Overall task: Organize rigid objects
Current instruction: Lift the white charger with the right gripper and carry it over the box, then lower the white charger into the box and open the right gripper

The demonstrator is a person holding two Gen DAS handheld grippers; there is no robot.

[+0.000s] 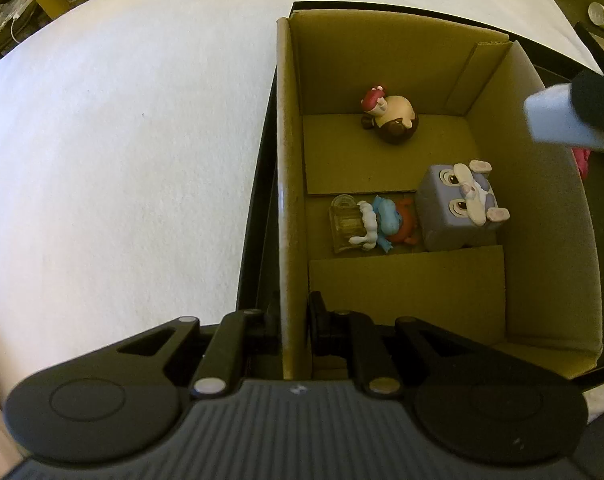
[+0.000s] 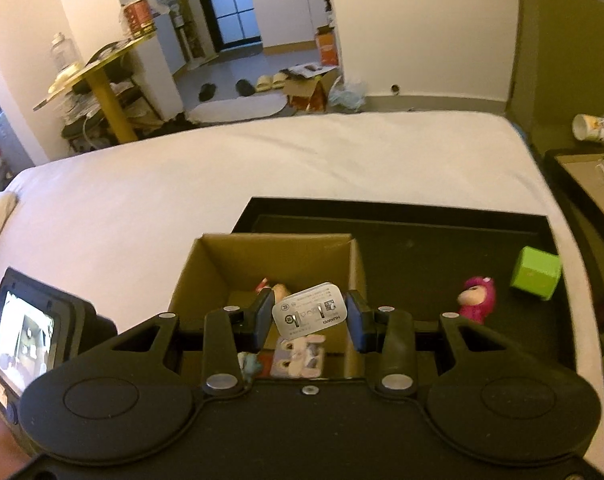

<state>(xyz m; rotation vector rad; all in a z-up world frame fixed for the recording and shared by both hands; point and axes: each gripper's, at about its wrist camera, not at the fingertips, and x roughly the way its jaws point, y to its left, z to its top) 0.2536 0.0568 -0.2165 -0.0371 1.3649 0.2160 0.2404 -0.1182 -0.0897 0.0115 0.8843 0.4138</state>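
Toys already lie in the cardboard box (image 1: 542, 208). Right gripper (image 2: 309, 316) clamps a white charger (image 2: 310, 311) above it; left gripper (image 1: 295, 320) pinches the box wall. Pink plush (image 2: 474, 298) and green cube (image 2: 536, 273) seemingly remain.

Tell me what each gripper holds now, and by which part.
The right gripper holds a white charger by its two opposite sides, above the cardboard box. The left gripper clamps the box's side wall.

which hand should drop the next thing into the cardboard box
Right. The right gripper already holds the white charger over the cardboard box, so it only needs to let go. The left gripper is clamped on the box's wall, steadying it.
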